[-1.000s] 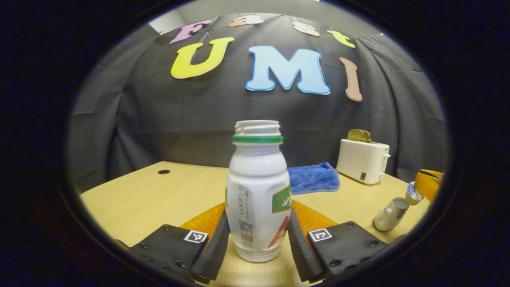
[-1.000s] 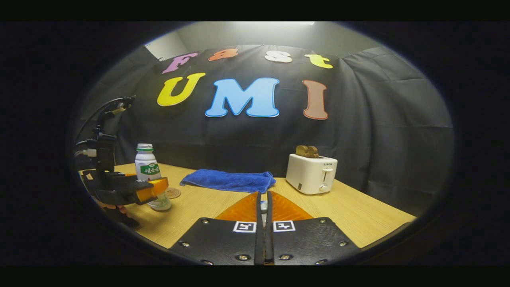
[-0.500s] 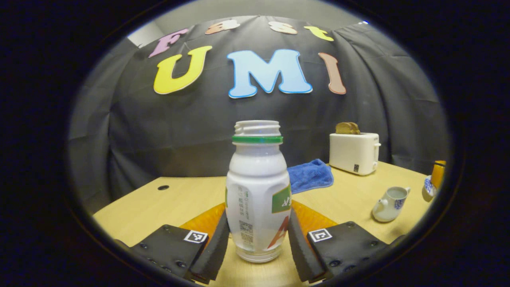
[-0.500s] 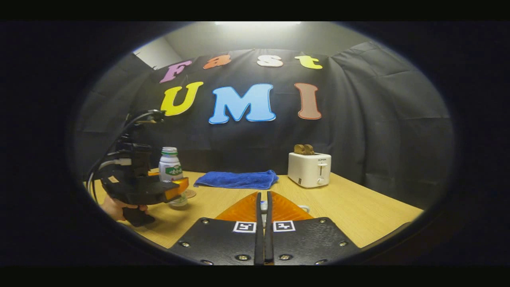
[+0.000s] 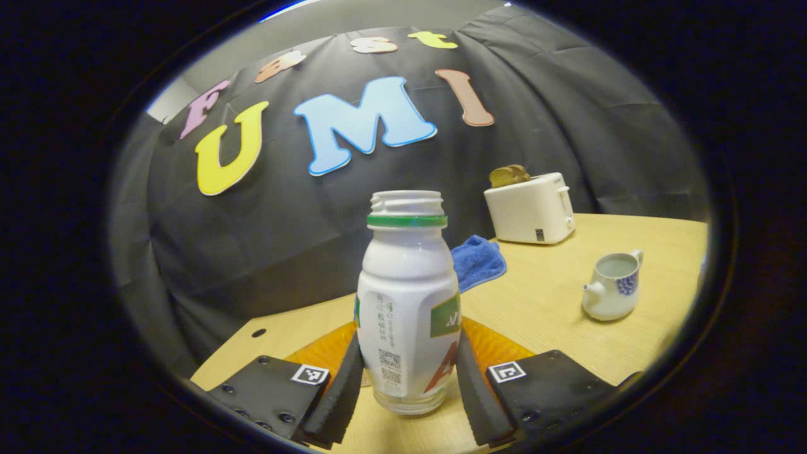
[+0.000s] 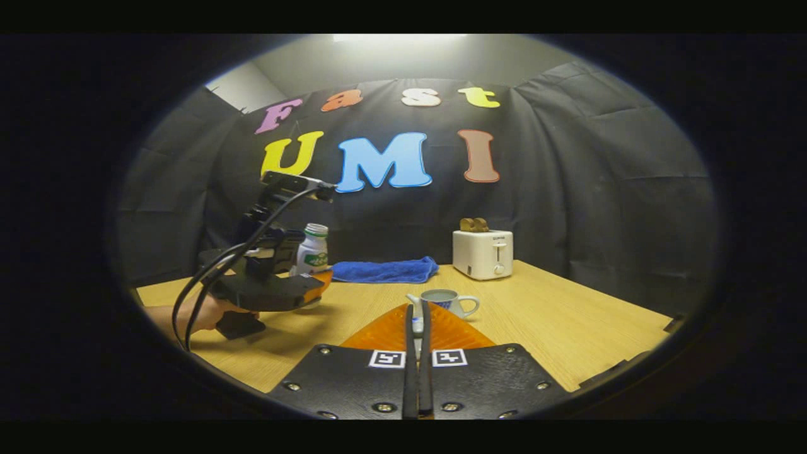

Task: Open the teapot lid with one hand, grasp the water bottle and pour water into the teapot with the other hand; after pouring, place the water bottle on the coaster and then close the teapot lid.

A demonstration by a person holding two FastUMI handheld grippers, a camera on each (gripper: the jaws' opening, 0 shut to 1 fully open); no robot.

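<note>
A white bottle (image 5: 406, 296) with a green neck ring and no cap stands between the fingers of my left gripper (image 5: 408, 362), which is shut on its lower body. In the right gripper view the same bottle (image 6: 313, 253) hangs above the table in the left gripper (image 6: 277, 287), leaning slightly right. The white teapot (image 5: 610, 287) with blue flowers stands open on the table to the right. My right gripper (image 6: 416, 313) is shut on the small teapot lid (image 6: 416, 325), just in front of the teapot (image 6: 444, 301).
A white toaster (image 6: 482, 253) with toast stands at the back of the wooden table (image 6: 567, 328), and a blue cloth (image 6: 384, 270) lies left of it. A hand (image 6: 202, 315) holds the left gripper, with black cables trailing from it.
The left gripper has lifted the bottle, carried it right toward the teapot and rolled sideways. The teapot has come into sight ahead of the right gripper's fingers.
</note>
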